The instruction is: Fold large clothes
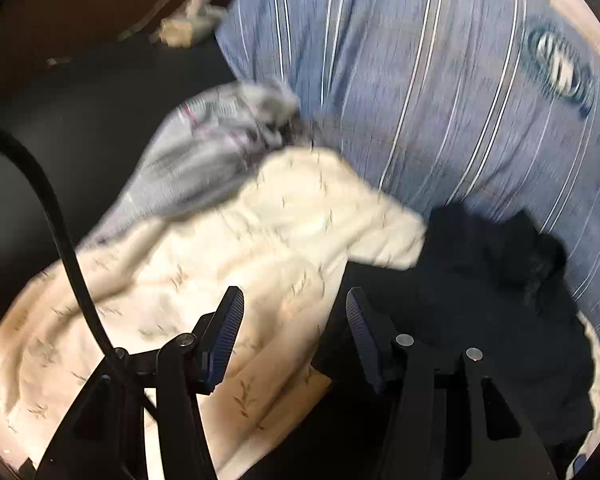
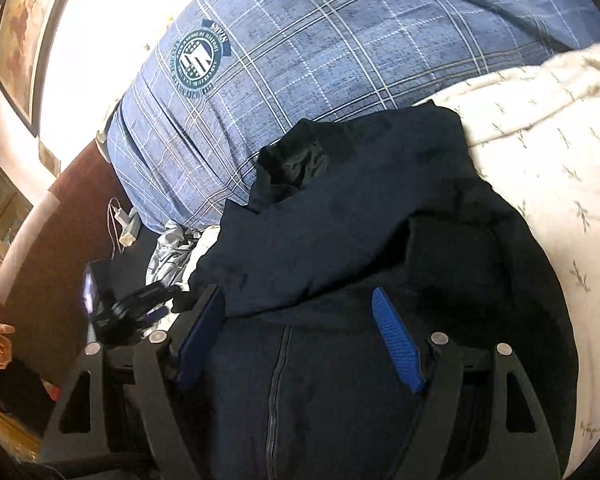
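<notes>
Dark navy zip-front fleece jacket (image 2: 340, 240) heaped beside cream leaf-print cloth (image 1: 220, 260); left gripper (image 1: 296, 332) spread, apparently empty; right gripper (image 2: 300, 332) spread, straddling jacket.

Dark navy zip jacket (image 2: 340, 240). Cream cloth (image 1: 228, 240) with small leaf sprigs. Blue pillow (image 2: 300, 60), white-grey check, round teal emblem (image 2: 194, 60).
</notes>
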{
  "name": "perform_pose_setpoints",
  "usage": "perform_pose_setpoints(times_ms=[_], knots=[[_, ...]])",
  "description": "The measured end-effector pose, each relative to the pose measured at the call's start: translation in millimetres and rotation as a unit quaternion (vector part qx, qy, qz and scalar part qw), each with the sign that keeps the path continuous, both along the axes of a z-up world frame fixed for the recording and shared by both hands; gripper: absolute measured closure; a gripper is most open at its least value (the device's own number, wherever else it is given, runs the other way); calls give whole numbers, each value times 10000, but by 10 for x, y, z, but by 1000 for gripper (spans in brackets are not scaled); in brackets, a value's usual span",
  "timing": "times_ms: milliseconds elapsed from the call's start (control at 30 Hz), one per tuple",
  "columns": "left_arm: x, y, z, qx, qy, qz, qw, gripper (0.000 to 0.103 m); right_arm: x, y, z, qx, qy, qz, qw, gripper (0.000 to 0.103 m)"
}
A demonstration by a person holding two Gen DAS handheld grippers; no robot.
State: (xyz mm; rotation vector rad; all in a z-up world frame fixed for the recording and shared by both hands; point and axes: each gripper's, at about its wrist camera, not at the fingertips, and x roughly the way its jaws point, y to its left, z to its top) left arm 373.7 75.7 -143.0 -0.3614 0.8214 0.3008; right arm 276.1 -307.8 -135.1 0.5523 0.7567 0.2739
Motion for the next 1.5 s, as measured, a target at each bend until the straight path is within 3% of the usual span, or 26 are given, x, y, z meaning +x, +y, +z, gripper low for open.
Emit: perform_pose_setpoints(times_ms=[67,100,167,267,300,333,367,400,500,533,567,600,633,700,767,833,900,933,967,1033,1100,1200,1267,1500], knots=[[-45,-130,133,-518,-460,-497,9964,33,115,22,75,-146,-162,-2,9998,34],[-30,-238,149,-655,-495,-735,9939,31,180,31,92,-151,-186,17,9997,34],[5,-475,145,-710,-478,-1149,9897,31,431,55,89,-92,-73,88,9999,39],[59,-816,62,-460,-298,-1597,9857,31,877,64,-135,-114,664,108,9977,48],[50,-862,48,-275,-235,-1654,9856,31,982,31,-254,-448,1054,-43,9934,54],[63,-867,6,-182,-222,-1644,9860,31,1028,-34,-345,-661,1292,-215,9892,67],[53,-820,0,-175,-222,-1619,9864,31,1018,-187,-439,-735,1479,-491,9851,75],[78,-753,-20,-246,-234,-1596,9866,31,945,-338,-471,-454,1492,-602,9859,89],[15,-543,-115,-459,-209,-1422,9886,29,540,-751,-348,1027,981,-905,9857,85],[43,-498,-173,-530,-177,-1370,9890,29,354,-863,-264,1228,807,-1041,9837,68],[41,-447,-228,-553,-148,-1339,9893,29,223,-927,-206,1190,781,-1138,9833,43],[75,-419,-276,-582,-90,-1274,9901,29,114,-986,-186,1213,822,-1198,9819,33],[89,-416,-323,-613,-58,-1246,9903,29,78,-1015,-210,1354,874,-1171,9800,28],[140,-431,-398,-611,15,-1220,9907,29,100,-1035,-338,1829,937,-1095,9725,28],[178,-453,-443,-518,153,-1236,9909,28,244,-978,-461,1948,1178,-1057,9680,28],[187,-454,-447,-536,158,-1258,9905,26,380,-898,-574,2172,1329,-1068,9611,29],[231,-446,-472,-546,228,-1261,9903,25,478,-849,-586,2066,1159,-1139,9648,36],[245,-441,-487,-544,246,-1257,9903,25,538,-828,-577,1960,1032,-1153,9683,45],[288,-443,-520,-551,284,-1256,9901,26,592,-823,-571,1805,921,-1139,9726,68],[343,-446,-573,-587,380,-1272,9894,28,687,-873,-596,1576,875,-1206,9762,98],[362,-468,-575,-695,350,-1334,9880,29,610,-1013,-517,1594,547,-1391,9758,99],[381,-575,-540,-698,264,-1462,9864,28,407,-1215,-206,1127,40,-1577,9810,100],[426,-709,-573,-587,380,-1650,9838,24,407,-1352,-202,1022,112,-1817,9780,100],[442,-857,-628,32,409,-1789,9830,16,391,-1569,-724,793,888,-2334,9651,100]])
